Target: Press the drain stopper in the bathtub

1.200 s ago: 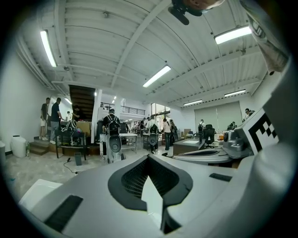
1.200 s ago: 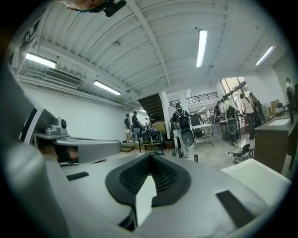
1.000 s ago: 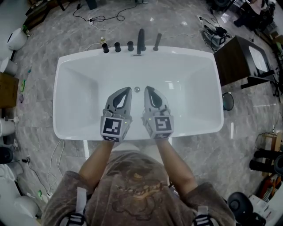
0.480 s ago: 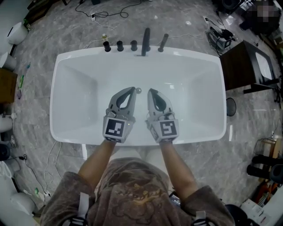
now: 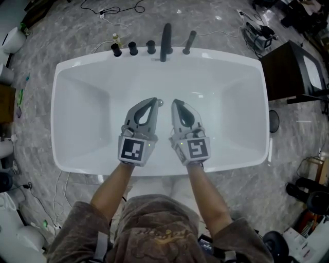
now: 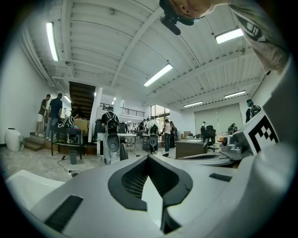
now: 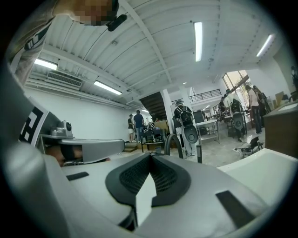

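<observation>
A white bathtub [image 5: 87, 102] fills the middle of the head view. Its small round metal drain stopper [image 5: 160, 102] sits on the tub floor near the far wall. My left gripper [image 5: 152, 101] hangs over the tub, shut and empty, its tip right beside the stopper and partly covering it. My right gripper [image 5: 175, 103] hovers a little to the stopper's right, also shut and empty. In the left gripper view the jaws meet at the tip [image 6: 149, 157]. The right gripper view shows the same [image 7: 150, 156]. The stopper is hidden in both gripper views.
A black faucet spout [image 5: 165, 41], three knobs [image 5: 132, 49] and a hand shower [image 5: 189, 42] stand on the tub's far rim. A dark cabinet [image 5: 290, 72] stands at the right. Cables [image 5: 118, 9] lie on the marble floor behind. People stand far off [image 6: 53, 116].
The view has drawn closer over the tub. Both grippers stay shut side by side, and the left tip now sits nearer the stopper.
</observation>
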Motion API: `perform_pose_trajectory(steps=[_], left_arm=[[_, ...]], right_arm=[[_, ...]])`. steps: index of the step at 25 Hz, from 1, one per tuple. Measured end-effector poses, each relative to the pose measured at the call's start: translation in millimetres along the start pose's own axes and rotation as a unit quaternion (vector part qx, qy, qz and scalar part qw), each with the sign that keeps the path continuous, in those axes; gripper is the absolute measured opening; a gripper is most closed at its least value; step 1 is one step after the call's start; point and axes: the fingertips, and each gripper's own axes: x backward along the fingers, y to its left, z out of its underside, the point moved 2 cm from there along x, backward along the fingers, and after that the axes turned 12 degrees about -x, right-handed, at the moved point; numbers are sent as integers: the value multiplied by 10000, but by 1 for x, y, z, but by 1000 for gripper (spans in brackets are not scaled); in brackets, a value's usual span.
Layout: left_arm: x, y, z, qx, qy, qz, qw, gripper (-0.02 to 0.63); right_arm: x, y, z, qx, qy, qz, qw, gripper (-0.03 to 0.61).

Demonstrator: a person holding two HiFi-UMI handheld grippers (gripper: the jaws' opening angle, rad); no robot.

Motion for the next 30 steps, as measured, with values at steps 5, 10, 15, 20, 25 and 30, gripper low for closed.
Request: perform_pose_trajectory(steps=[5,10,15,20,25,30], left_arm=[[-17,0,28,33,11,-34,10000,3],[-29,0,58,123,-4,-32,9999,3],[-41,-1,89,26,-35,-60,10000,3],[-56,-3,124,-12,-32,-140,9999,3],[-71,-13,153,-88,-123,-93,9998,3],[-84,-16,179,-120,-173,-73,9998,3]], right_arm=[[-17,-18,23,-56,-2,-10,10000,-3],[-34,-33,48,-5,-36,-112,9999,-3],[-42,-55,73,-11,-41,-76,10000,-3],[-52,-79,102,-29,-74,-100,9999,-3],[-61,-99,131,-135,-158,-104,9997,-3],[-74,-107,155,-60,-211,-287,9993,-3]])
